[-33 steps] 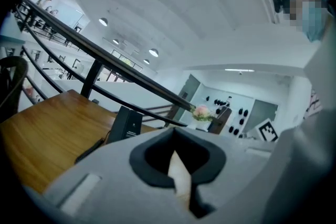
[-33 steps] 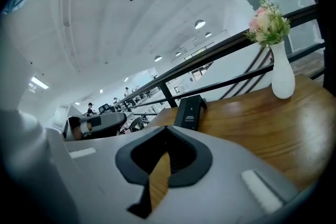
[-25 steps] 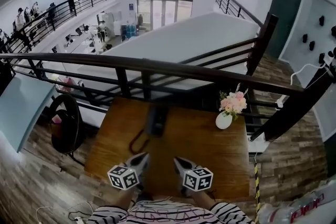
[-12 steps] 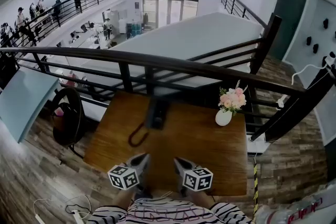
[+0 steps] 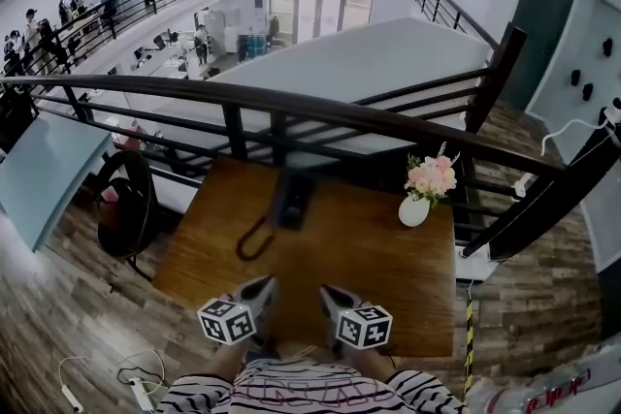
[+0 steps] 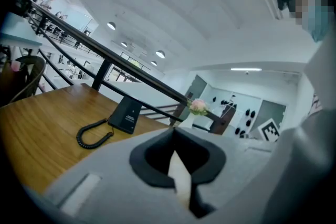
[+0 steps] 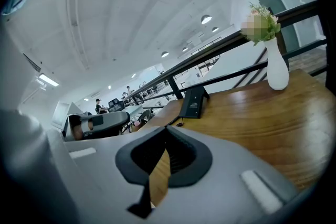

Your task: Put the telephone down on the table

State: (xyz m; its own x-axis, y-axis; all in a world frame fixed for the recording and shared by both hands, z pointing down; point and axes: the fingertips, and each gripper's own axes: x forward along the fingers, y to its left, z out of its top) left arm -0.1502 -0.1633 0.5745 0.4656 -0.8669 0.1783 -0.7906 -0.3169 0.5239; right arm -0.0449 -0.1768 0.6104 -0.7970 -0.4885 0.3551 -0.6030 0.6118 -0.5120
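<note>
A black telephone (image 5: 289, 200) stands at the far edge of the wooden table (image 5: 369, 257), its coiled cord (image 5: 250, 242) looping toward me on the left. The left gripper view shows the telephone (image 6: 125, 115) and cord (image 6: 93, 136) ahead to the left; the right gripper view shows the telephone (image 7: 193, 103) ahead. My left gripper (image 5: 266, 287) and right gripper (image 5: 328, 294) hover side by side over the near table edge, well short of the telephone. Both are shut with nothing between the jaws.
A white vase of pink flowers (image 5: 423, 194) stands at the table's far right corner. A dark railing (image 5: 320, 116) runs just behind the table, with a drop to a lower floor beyond. A black chair (image 5: 121, 218) stands left of the table.
The head view has shifted slightly, so the table and railing sit a little lower in the picture. Both grippers have stayed where they were, still shut.
</note>
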